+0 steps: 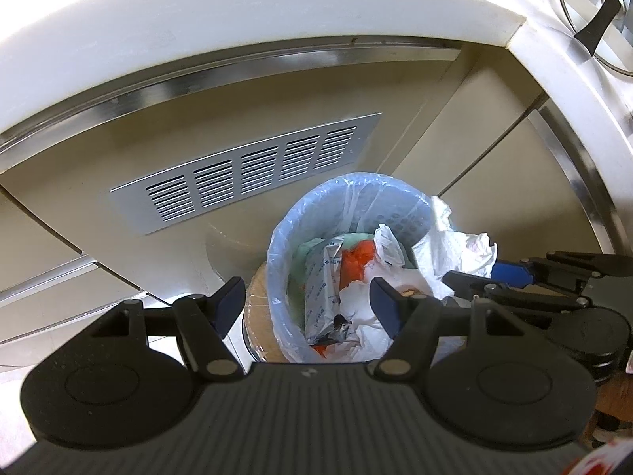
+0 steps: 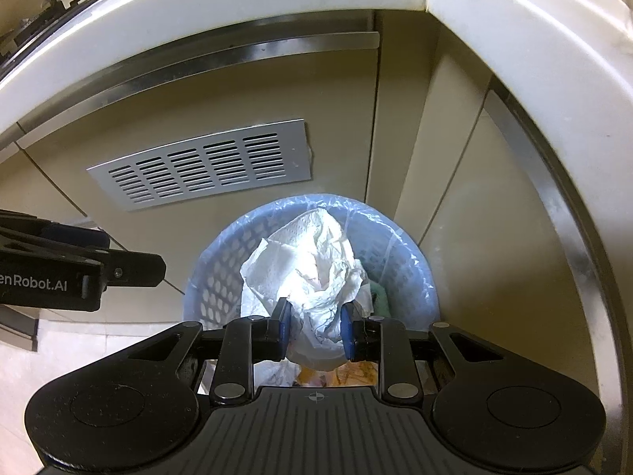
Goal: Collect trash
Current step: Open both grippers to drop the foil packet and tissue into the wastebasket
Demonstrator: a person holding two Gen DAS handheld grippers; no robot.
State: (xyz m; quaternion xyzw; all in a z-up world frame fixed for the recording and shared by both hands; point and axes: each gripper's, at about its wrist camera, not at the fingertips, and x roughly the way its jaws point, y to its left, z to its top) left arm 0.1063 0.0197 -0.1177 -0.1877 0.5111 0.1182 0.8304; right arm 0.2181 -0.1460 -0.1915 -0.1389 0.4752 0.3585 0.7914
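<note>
Now the drop step: the right gripper [image 2: 315, 326] holds crumpled tissue [image 2: 316, 273] over the lined bin [image 2: 213, 277], jaws loosening (left gripper [image 1: 306, 303] open, empty); next, release fully.

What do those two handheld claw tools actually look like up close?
Both are matte black plastic. The left gripper and right gripper each have a ribbed body, two round discs, silver rivets on hinged link arms, and blue fingertip pads. White "Robot.AI" lettering marks the left one's side.
</note>
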